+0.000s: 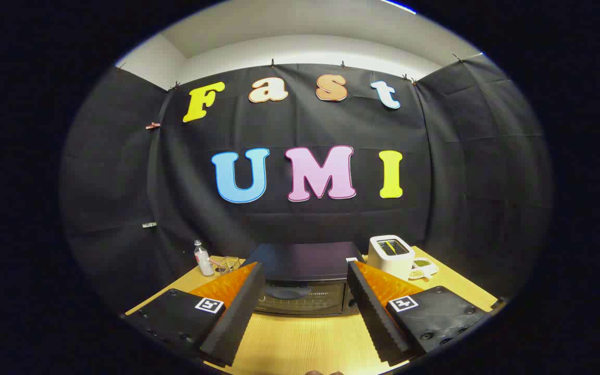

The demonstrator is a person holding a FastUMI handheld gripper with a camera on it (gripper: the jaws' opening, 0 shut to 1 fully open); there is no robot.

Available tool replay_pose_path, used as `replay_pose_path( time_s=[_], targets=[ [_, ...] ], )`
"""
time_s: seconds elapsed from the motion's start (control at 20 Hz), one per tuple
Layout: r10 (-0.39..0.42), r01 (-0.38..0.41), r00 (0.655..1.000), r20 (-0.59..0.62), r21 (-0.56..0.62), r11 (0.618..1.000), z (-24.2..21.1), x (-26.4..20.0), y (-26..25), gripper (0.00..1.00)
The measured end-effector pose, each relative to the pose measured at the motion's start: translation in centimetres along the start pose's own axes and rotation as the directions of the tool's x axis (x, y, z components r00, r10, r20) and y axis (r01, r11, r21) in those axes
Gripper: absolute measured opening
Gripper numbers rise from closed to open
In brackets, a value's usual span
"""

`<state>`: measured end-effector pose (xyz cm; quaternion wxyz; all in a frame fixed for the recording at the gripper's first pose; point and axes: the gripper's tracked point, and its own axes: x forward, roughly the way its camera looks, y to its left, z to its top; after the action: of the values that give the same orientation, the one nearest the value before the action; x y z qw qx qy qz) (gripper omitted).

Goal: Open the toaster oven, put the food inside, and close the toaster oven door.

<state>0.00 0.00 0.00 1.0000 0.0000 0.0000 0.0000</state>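
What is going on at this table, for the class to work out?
A hand-held gripper hangs open over the table, its fingers spread either side of a dark toaster oven just ahead. The oven door looks shut and nothing is held. A white toaster, a small bottle and a wire basket stand beside the oven.

Single fisheye cam on gripper (304, 302), looking fwd and level along its spread fingers, low over the table (305, 338), facing toaster oven (302, 278) front-on, near; booth wall behind oven.
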Motion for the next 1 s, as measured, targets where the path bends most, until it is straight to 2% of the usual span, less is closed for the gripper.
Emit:
replay_pose_path(
  time_s=[1.0],
  targets=[
    [-0.030, 0.029, 0.999, -0.039, -0.021, 0.999, -1.8, 0.0, -0.1, 0.98]
  ],
)
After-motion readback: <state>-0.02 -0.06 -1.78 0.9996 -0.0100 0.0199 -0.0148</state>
